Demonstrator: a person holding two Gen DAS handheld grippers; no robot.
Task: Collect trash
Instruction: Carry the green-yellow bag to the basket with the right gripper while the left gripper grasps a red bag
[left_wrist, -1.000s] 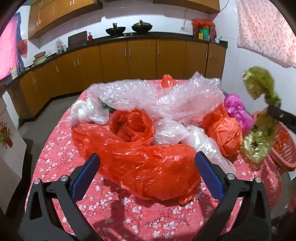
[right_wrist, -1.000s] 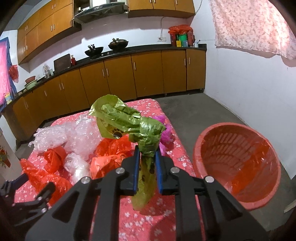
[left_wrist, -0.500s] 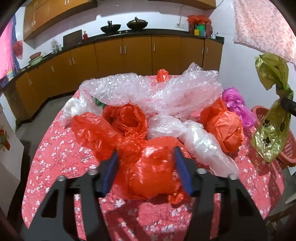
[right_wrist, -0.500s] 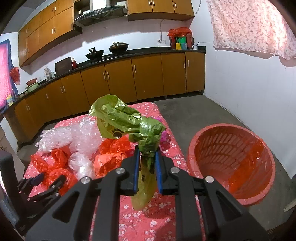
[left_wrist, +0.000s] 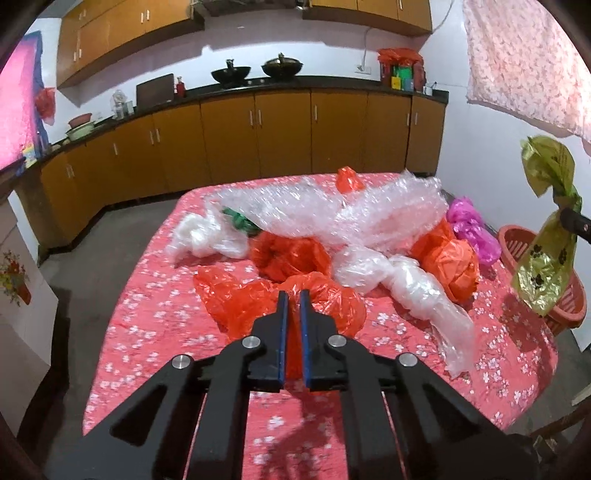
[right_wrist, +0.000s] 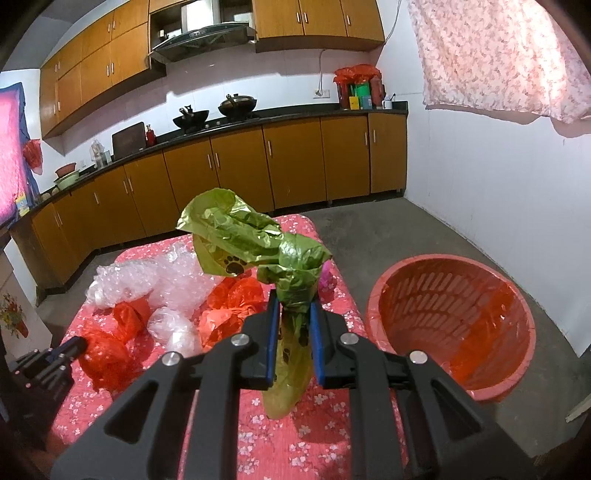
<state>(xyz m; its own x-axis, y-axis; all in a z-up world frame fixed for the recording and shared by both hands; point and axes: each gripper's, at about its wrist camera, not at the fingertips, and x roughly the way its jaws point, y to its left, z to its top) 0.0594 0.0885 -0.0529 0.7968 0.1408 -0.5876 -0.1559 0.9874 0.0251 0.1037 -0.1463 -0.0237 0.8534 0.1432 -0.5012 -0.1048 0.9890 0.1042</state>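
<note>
Both grippers are clamped: left gripper (left_wrist: 291, 295) pinches the red bag (left_wrist: 325, 302) beside the bubble wrap (left_wrist: 332, 210); right gripper (right_wrist: 293, 306) grips the green bag (right_wrist: 258, 240) near it.

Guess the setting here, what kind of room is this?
Most likely a home kitchen. Wooden cabinets run under a dark countertop, two woks sit on it below a range hood, and the trash lies on a table with a floral cloth.

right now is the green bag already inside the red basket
No, the green bag is pinched in the right gripper above the table, with the red basket off to the side.
</note>
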